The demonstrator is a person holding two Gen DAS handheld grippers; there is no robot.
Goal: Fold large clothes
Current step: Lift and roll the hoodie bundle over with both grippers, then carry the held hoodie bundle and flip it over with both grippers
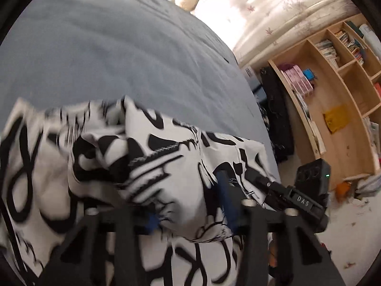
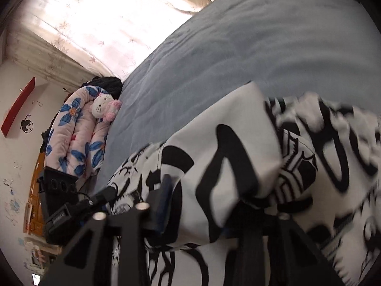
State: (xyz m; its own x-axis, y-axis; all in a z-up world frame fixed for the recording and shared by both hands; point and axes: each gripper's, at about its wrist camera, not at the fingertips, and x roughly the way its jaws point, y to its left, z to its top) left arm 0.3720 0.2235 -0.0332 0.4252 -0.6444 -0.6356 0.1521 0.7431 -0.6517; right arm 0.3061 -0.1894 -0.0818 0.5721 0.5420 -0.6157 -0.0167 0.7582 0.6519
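From the left wrist, the left gripper is closed on a bunched fold of the black-and-white printed garment: cloth fills the gap between its blue-padded fingers and bulges over them. The rest of the garment spreads ahead and to the left of the gripper, lying on the grey-blue bed cover, which stretches well beyond it. A wooden bookshelf stands far off to the right.

From the right wrist, the right gripper is likewise clamped on the garment; a thick fold passes between its fingers and drapes forward and to the right of it. Past the cloth the bed cover runs on, with a flowered quilt and a plush toy away to the left.

By my reading, this is the carrying part of a fold: both grippers hold one edge, lifted off the bed. The next move calls for bringing the two grips forward together, keeping the edge taut and level, and laying it squarely before letting go.
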